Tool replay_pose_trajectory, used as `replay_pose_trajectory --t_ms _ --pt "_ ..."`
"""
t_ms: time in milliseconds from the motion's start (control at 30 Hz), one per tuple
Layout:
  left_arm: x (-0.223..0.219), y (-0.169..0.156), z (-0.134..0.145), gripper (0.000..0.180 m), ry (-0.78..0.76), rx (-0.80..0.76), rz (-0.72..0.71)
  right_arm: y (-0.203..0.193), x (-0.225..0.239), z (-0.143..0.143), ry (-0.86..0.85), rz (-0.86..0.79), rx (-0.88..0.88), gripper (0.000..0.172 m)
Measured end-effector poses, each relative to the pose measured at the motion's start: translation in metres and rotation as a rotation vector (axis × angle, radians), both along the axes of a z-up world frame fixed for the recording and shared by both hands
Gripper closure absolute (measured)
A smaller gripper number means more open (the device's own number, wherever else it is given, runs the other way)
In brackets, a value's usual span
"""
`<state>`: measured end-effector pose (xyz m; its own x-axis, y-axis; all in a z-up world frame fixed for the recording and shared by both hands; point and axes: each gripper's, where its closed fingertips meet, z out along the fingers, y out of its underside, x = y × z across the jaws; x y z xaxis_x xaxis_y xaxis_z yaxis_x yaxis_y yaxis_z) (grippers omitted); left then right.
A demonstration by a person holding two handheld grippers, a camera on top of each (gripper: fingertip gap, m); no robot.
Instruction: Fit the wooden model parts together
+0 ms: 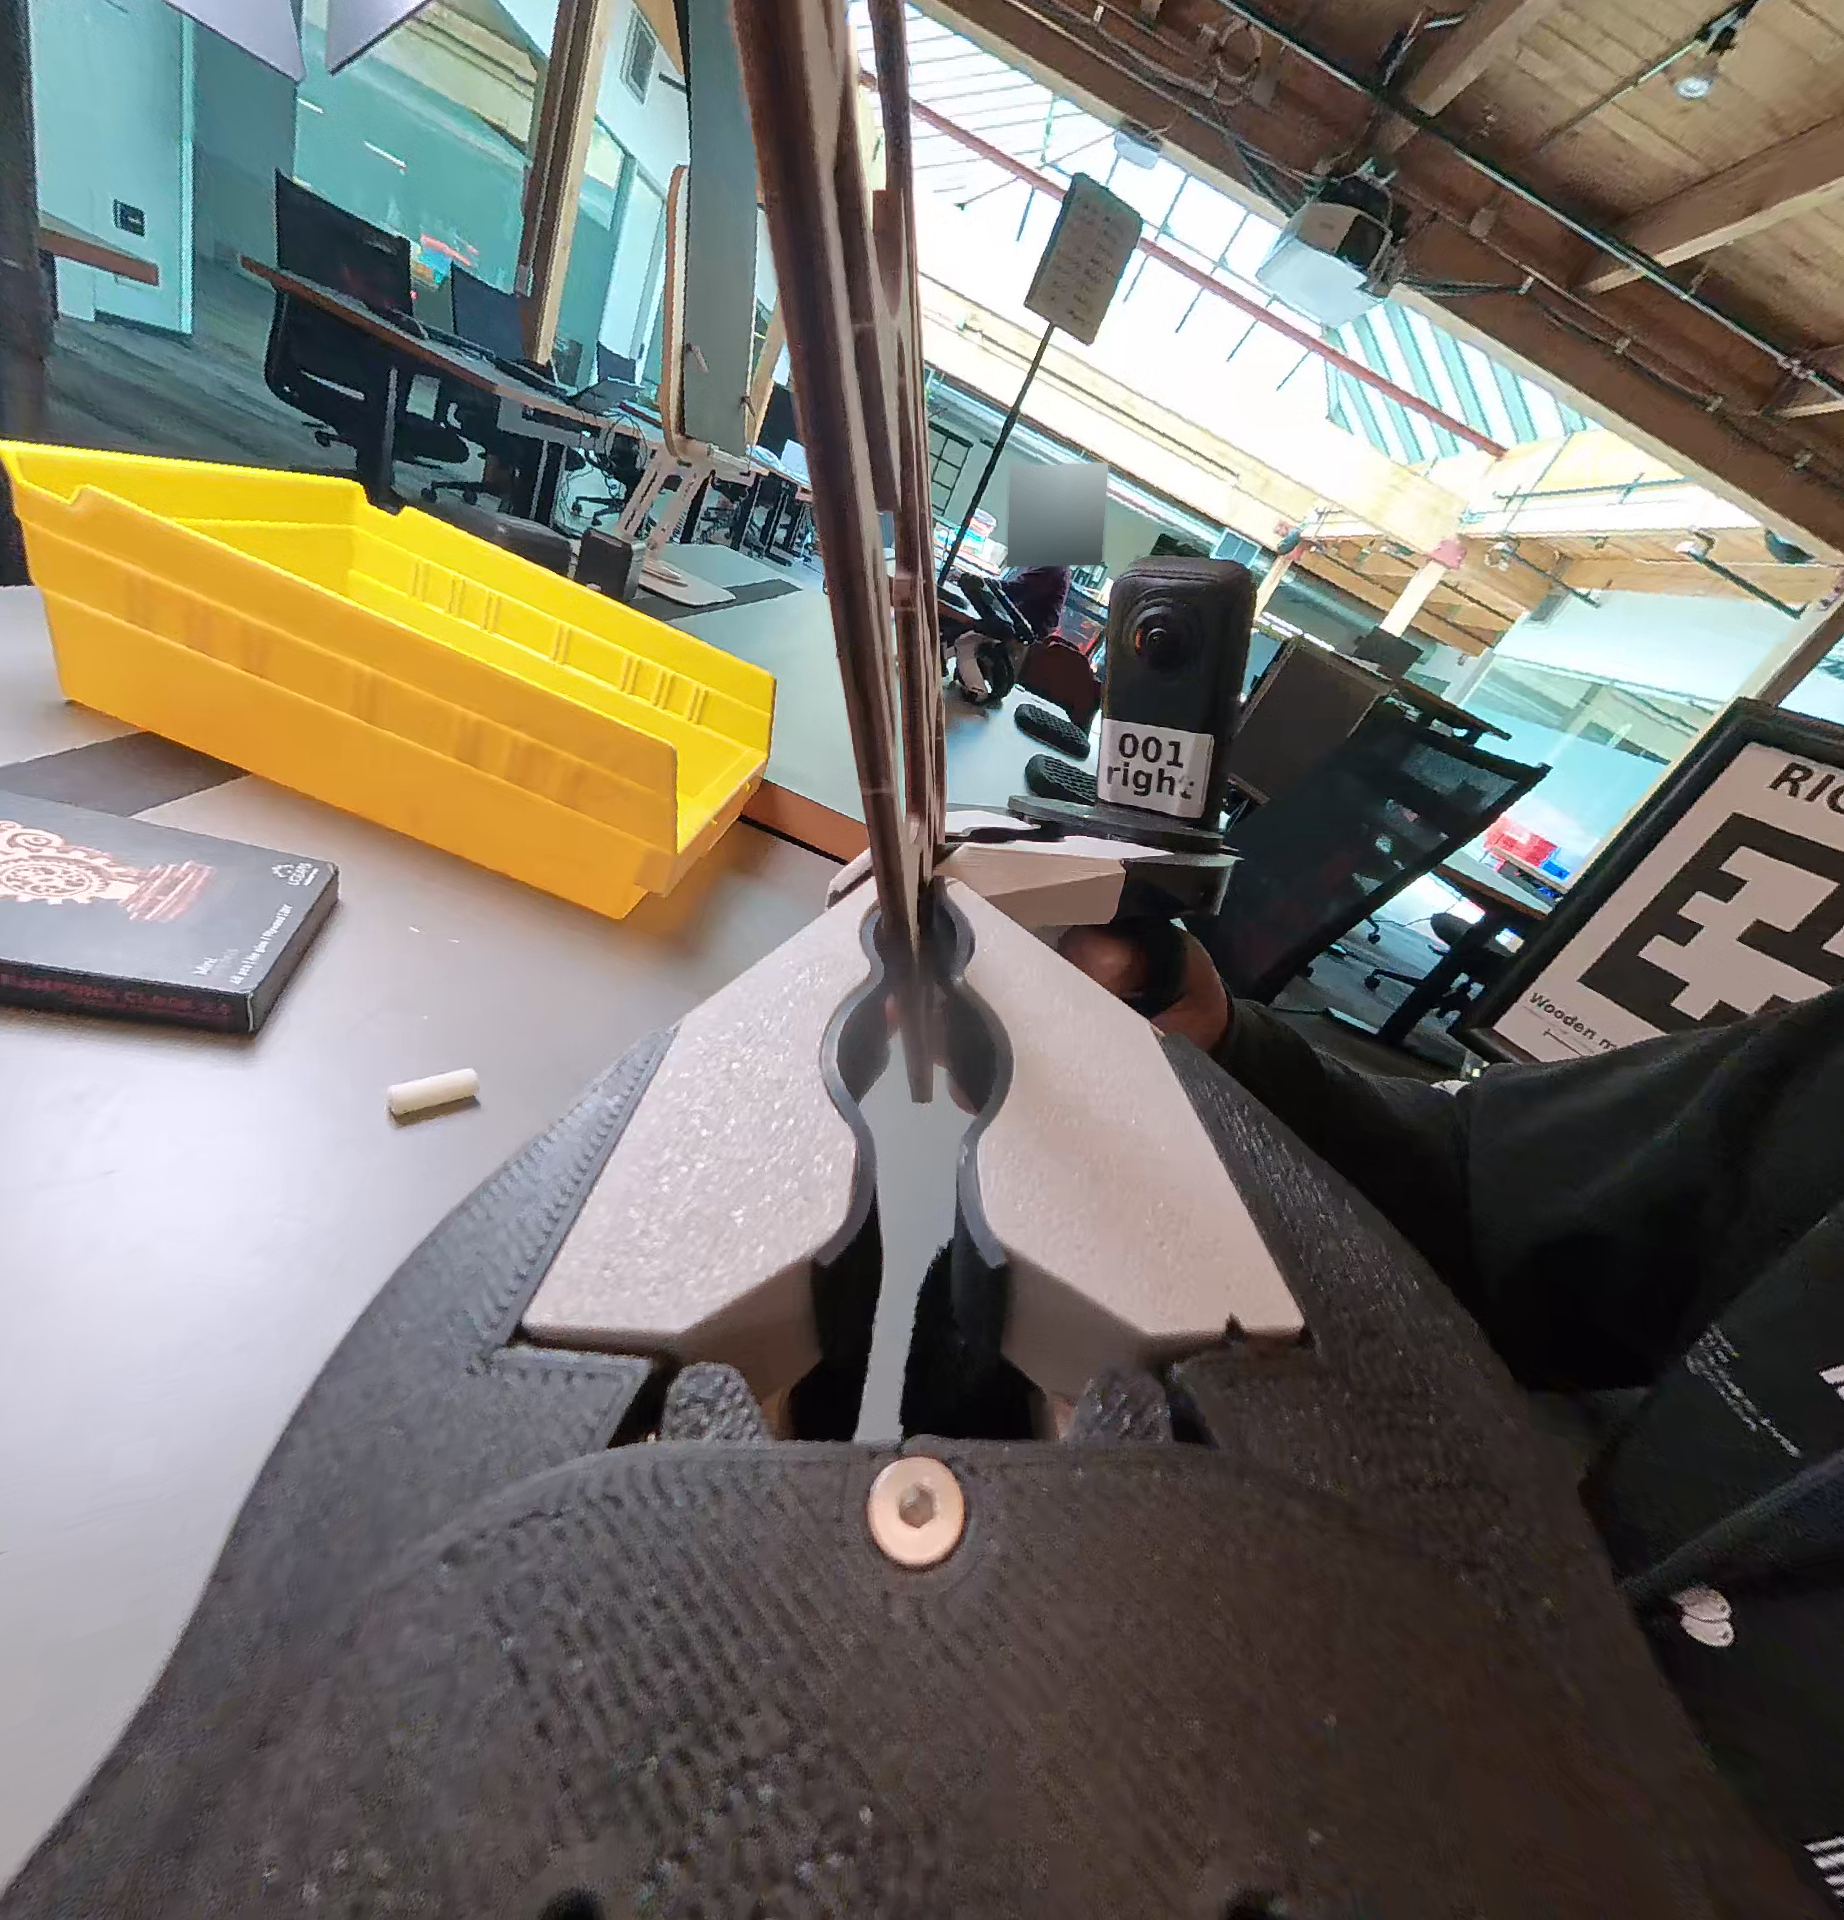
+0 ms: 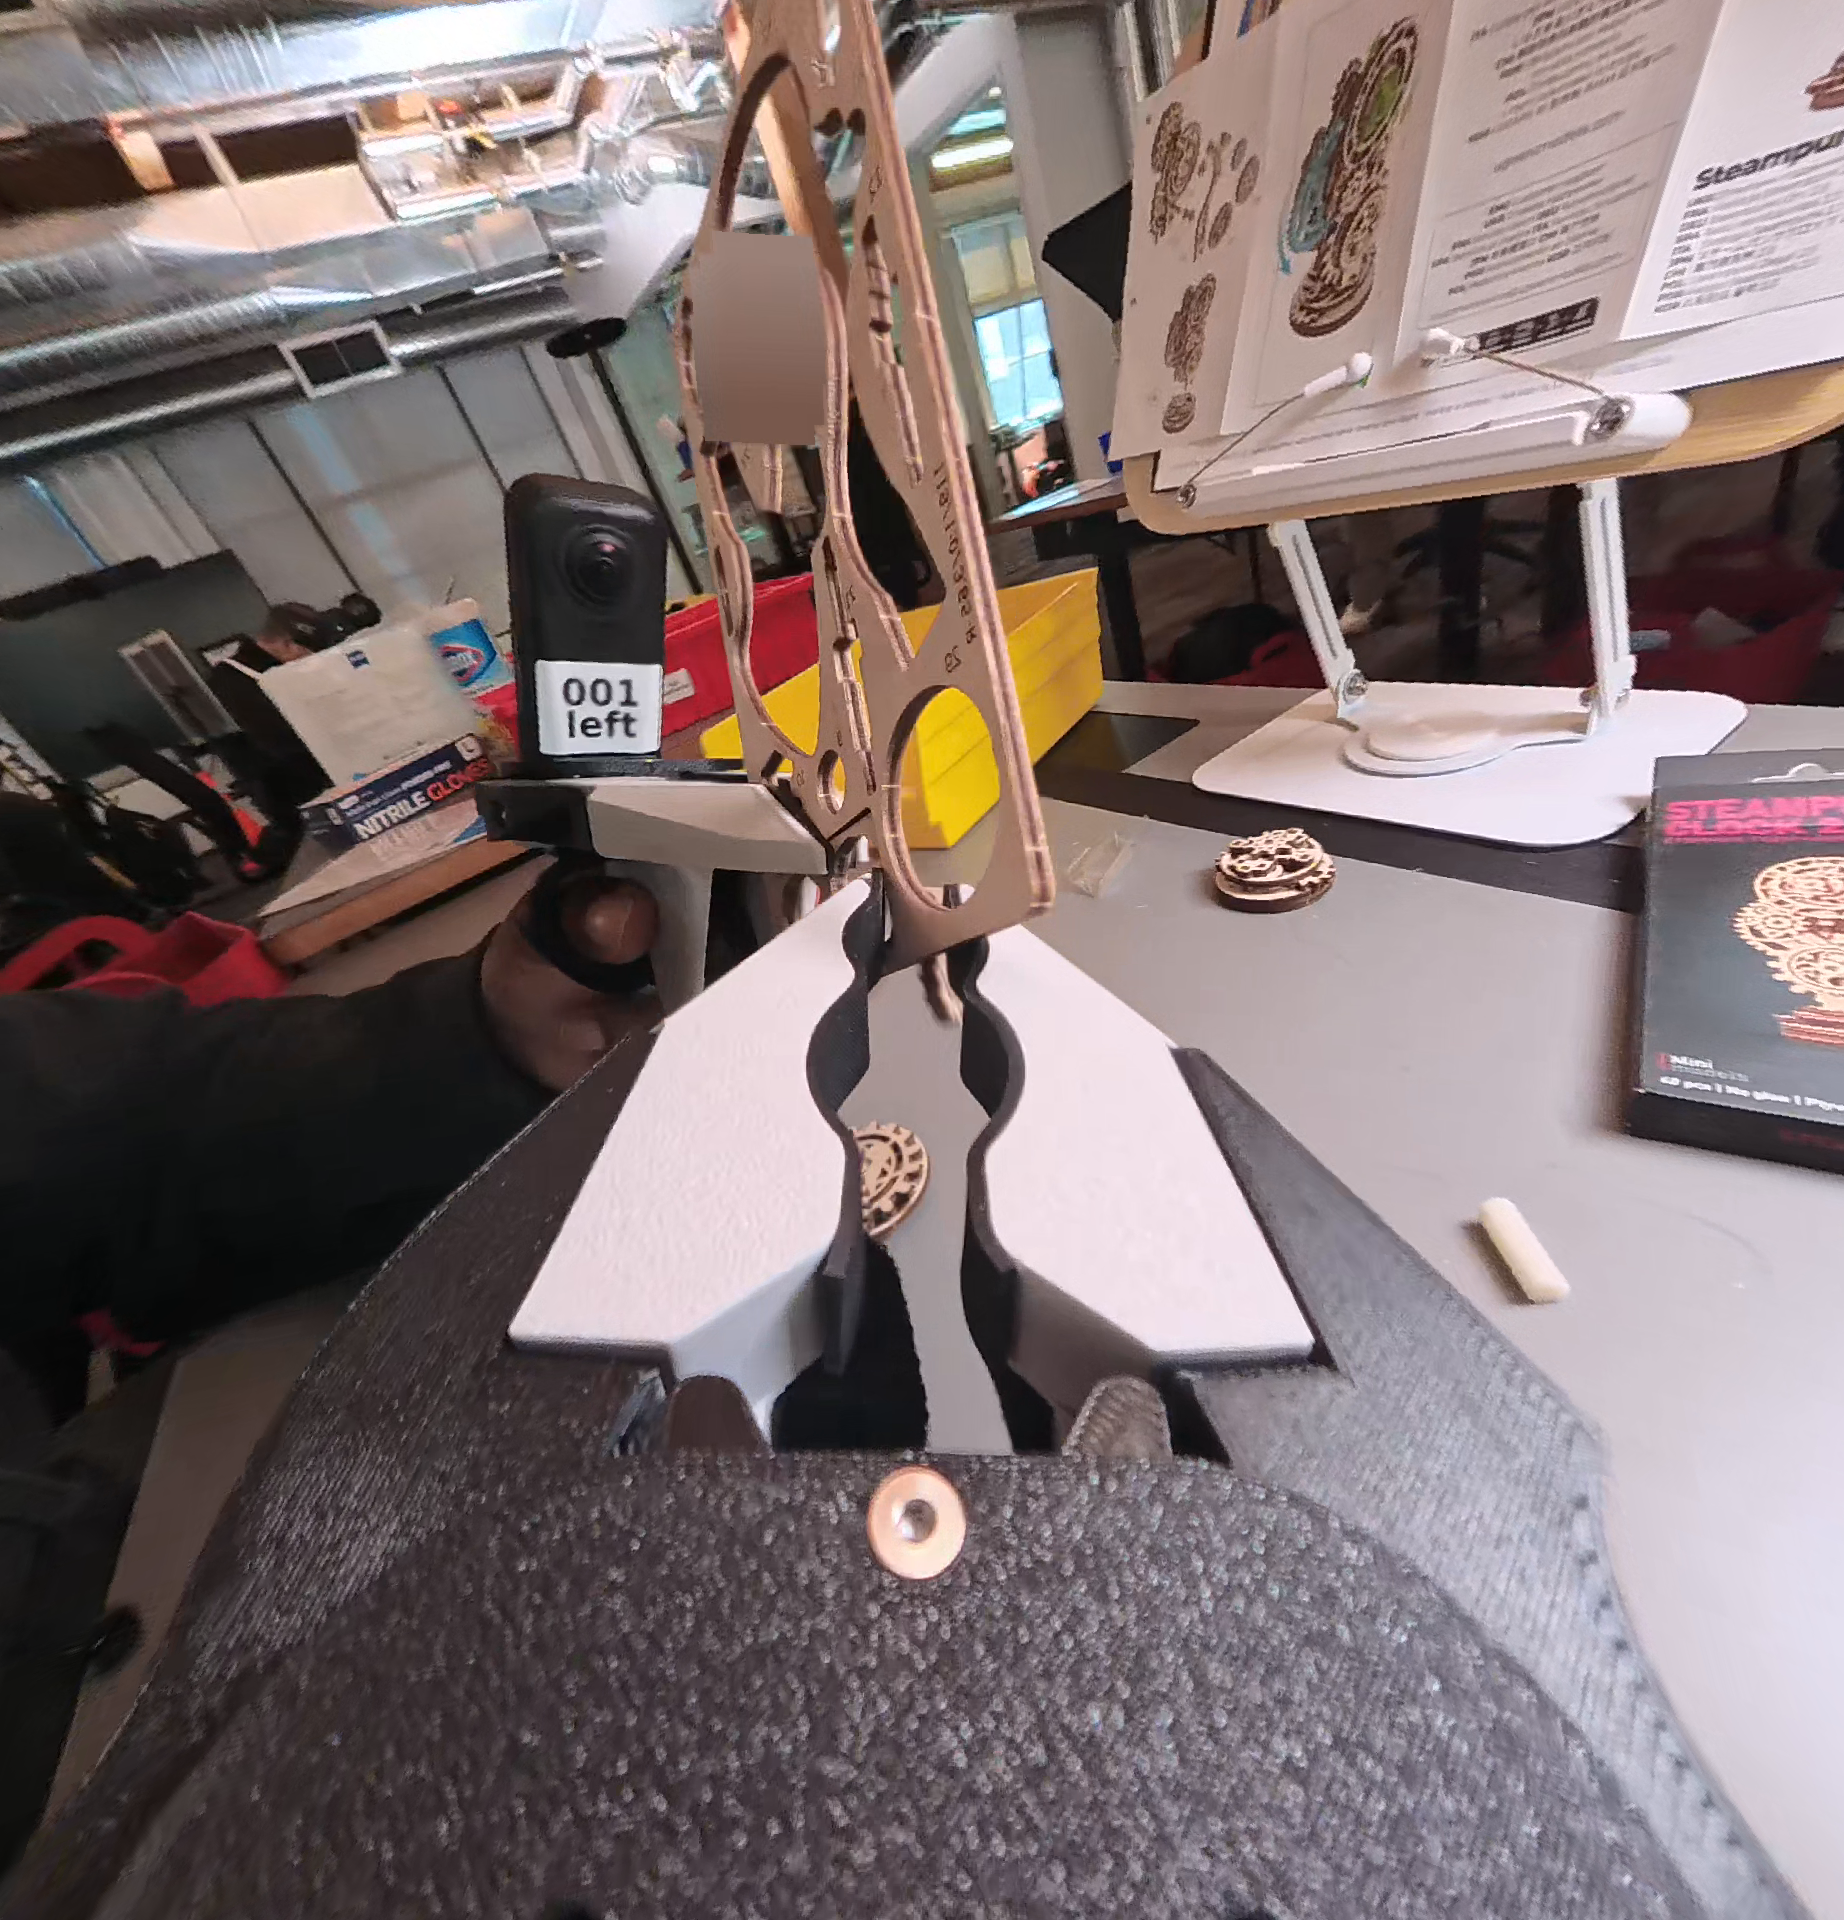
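A grey bench [image 2: 1365, 1039] carries the scene, with a yellow plastic bin [image 1: 378, 665] toward the back. A flat black kit box printed with a gear clock [image 2: 1770, 966] lies near the right edge, and a white book stand holding instruction sheets [image 2: 1469, 436] is seen behind it.

A thin plywood sheet, laser-cut with large holes where parts are gone [image 2: 876, 520], is held upright above the bench between the two handheld grippers. The left gripper [image 1: 913, 925] is seen with its jaws clamped together on the sheet's lower edge. The right gripper [image 2: 923, 961] is seen at the sheet's bottom corner with its jaws slightly apart; a small toothed wooden piece [image 2: 939, 987] hangs between them, and whether the pads press on it cannot be told.

Smaller things lie on the bench: a round assembled wooden gear stack [image 2: 1271, 868], a single loose wooden gear [image 2: 890, 1174] below the right jaws, and a short white cylinder [image 2: 1520, 1262].

Several risks are judged from here. The toothed piece could drop onto the bench if the jaws part further. The thin sheet could crack or twist if the two grippers are pulled unevenly. The delicate teeth could snap if squeezed crookedly.
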<state>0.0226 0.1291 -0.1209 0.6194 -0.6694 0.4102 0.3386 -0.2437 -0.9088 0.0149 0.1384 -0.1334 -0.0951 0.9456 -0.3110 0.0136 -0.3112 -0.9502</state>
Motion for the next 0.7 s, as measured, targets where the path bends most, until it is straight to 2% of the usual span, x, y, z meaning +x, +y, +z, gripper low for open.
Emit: replay_pose_trajectory --t_ms 100,167,233,300,400,467,533,600,700 --pt "-0.001 0.004 -0.018 0.179 -0.003 -0.118 -0.003 0.005 -0.001 -0.024 -0.128 0.044 -0.080 0.157" --pt "-0.006 0.008 -0.031 0.179 -0.056 -0.195 0.001 0.013 0.000 -0.039 -0.203 0.046 -0.109 0.142" --pt "-0.016 0.012 -0.035 0.179 -0.122 -0.244 0.013 0.023 0.004 -0.042 -0.199 0.031 -0.109 0.132" --pt "-0.031 0.013 -0.025 0.179 -0.164 -0.222 0.040 0.030 0.007 -0.039 -0.170 0.018 -0.118 0.131" --pt "-0.063 0.006 0.004 0.179 -0.138 -0.150 0.093 0.034 0.008 -0.040 -0.163 -0.011 -0.072 0.130" --pt "-0.081 -0.009 0.020 0.179 -0.107 -0.149 0.076 0.032 0.005 -0.045 -0.184 -0.025 -0.010 0.130" --pt "-0.106 -0.030 0.026 0.179 -0.088 -0.169 0.118 0.031 0.002 -0.052 -0.209 -0.042 0.053 0.130" --pt "-0.129 -0.060 0.014 0.179 -0.046 -0.260 0.140 0.028 0.000 -0.059 -0.245 -0.042 0.095 0.132" --pt "-0.173 -0.124 -0.023 0.179 -0.049 -0.444 0.244 0.022 -0.003 -0.065 -0.280 -0.037 0.155 0.133"
